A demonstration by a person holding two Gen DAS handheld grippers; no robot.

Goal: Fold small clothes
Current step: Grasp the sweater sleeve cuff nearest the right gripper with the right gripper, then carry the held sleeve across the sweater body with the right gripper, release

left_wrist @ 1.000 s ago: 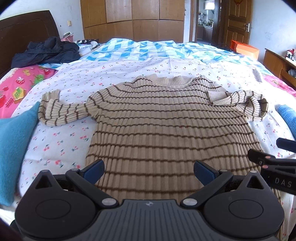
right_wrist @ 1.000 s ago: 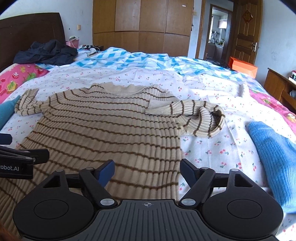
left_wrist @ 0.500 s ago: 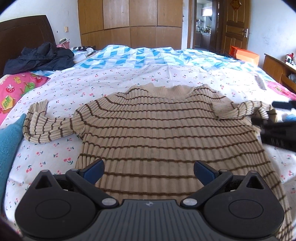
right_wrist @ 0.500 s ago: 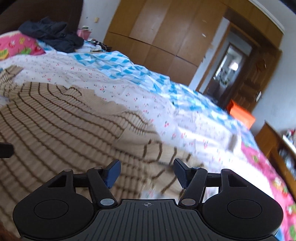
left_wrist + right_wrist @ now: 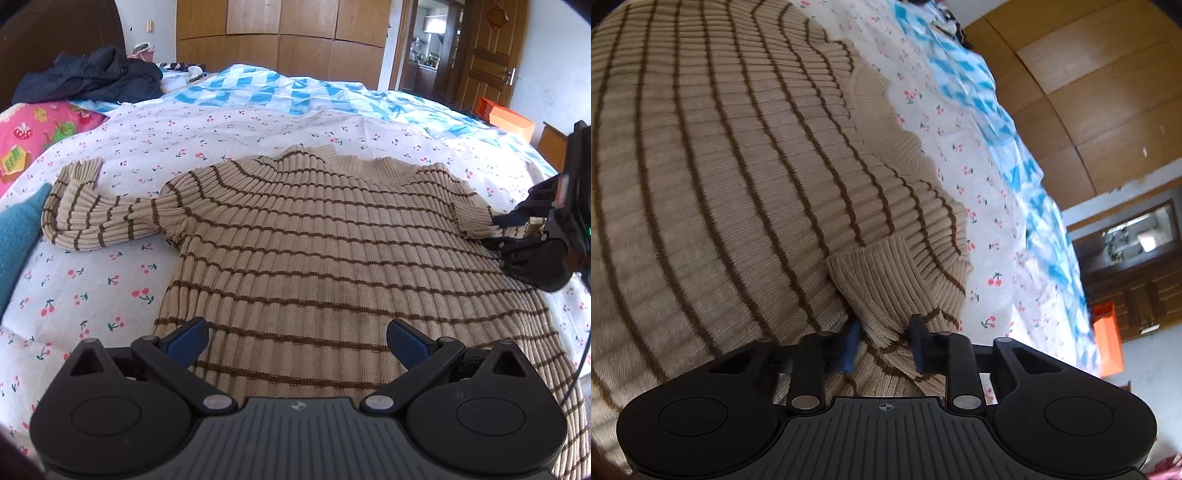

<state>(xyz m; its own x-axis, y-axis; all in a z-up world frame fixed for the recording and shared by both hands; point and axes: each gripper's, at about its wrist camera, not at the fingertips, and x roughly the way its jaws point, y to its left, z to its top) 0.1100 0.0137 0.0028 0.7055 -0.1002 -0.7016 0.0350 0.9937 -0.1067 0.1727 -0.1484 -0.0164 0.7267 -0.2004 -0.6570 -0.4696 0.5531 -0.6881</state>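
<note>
A beige sweater with brown stripes (image 5: pixel 325 251) lies flat on the cherry-print bed sheet (image 5: pixel 92 295), its left sleeve (image 5: pixel 96 218) stretched out to the left. My left gripper (image 5: pixel 297 341) is open and empty above the sweater's hem. My right gripper (image 5: pixel 884 345) is rolled sideways at the sweater's right sleeve (image 5: pixel 890 291), its jaws closing around the bunched sleeve with the fabric between them. It shows at the right edge of the left wrist view (image 5: pixel 517 232), where it hides the sleeve's end.
A teal garment (image 5: pixel 18 236) lies at the left edge of the bed. A dark jacket (image 5: pixel 92 77) and a pink pillow (image 5: pixel 33 133) sit near the headboard. A blue-checked quilt (image 5: pixel 295 96) covers the far side. An orange box (image 5: pixel 506 118) and wardrobes stand beyond.
My right gripper swung over to the right sleeve, rolled sideways and narrowed its jaws around the sleeve. My left gripper rose slightly above the hem and stayed open.
</note>
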